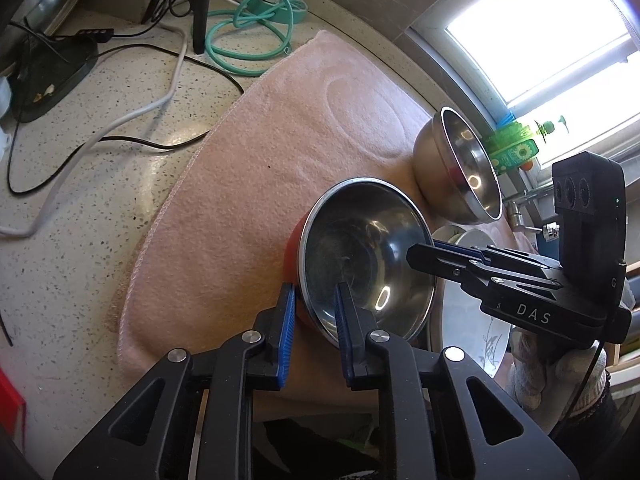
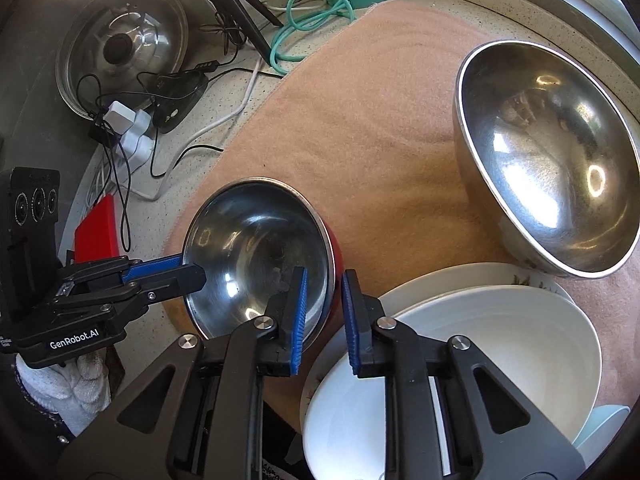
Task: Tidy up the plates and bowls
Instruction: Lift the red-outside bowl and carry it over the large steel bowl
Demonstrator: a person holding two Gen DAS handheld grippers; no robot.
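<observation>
A red bowl with a steel inside (image 1: 366,256) (image 2: 260,256) sits on the pink towel (image 1: 260,168) (image 2: 360,128). My left gripper (image 1: 316,300) straddles its near rim, one pad inside and one outside; it also shows in the right wrist view (image 2: 188,270). My right gripper (image 2: 324,292) straddles the opposite rim the same way, and shows in the left wrist view (image 1: 420,256). Whether either pair of pads presses the rim is unclear. A larger steel bowl (image 1: 460,168) (image 2: 548,160) stands behind. White plates (image 2: 480,352) (image 1: 472,320) are stacked beside the red bowl.
Cables, a teal hose (image 1: 256,20) (image 2: 312,20), a tripod (image 2: 240,4), a power strip (image 2: 132,132) and a pot lid (image 2: 120,44) lie on the speckled counter (image 1: 80,200). A red box (image 2: 98,228) is at the counter edge. A window and green bottle (image 1: 516,148) are beyond the towel.
</observation>
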